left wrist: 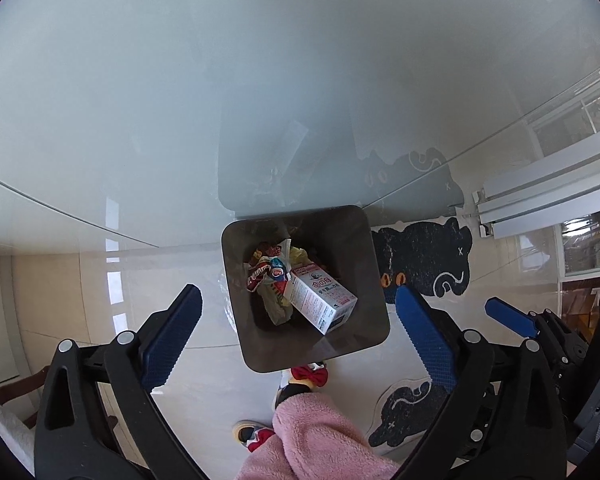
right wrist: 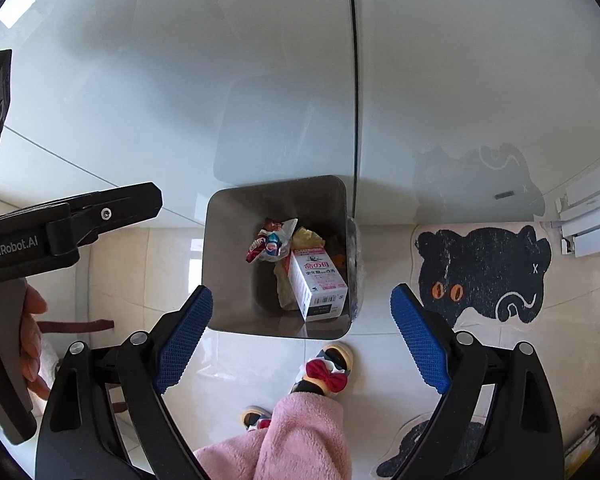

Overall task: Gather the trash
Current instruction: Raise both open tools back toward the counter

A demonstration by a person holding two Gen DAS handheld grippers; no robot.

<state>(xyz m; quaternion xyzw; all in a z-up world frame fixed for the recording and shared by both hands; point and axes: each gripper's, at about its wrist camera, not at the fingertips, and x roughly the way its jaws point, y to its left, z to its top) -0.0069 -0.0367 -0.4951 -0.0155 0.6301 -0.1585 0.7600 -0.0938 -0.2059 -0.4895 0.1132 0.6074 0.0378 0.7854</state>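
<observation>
Bin [left wrist: 236,280], dark, square-mouthed and standing on the pale tiled floor against a glossy white cabinet [right wrist: 220,80], serves as the landmark. A black cat-shaped mat [right wrist: 484,272] lies just beside the bin, and the person's pink-clad leg [right wrist: 300,436] and bow-trimmed slipper [right wrist: 328,372] stand near its closest edge. Above the bin hang the left gripper [left wrist: 296,336] and the right gripper [right wrist: 300,336], each with its blue-padded jaws spread wide and nothing between them. Inside the bin lies a white carton [left wrist: 320,300] with red print, tilted on crumpled wrappers [right wrist: 272,242] and yellowish paper. The drop-off step appears complete; the next move calls for turning away from the bin to seek further trash.
</observation>
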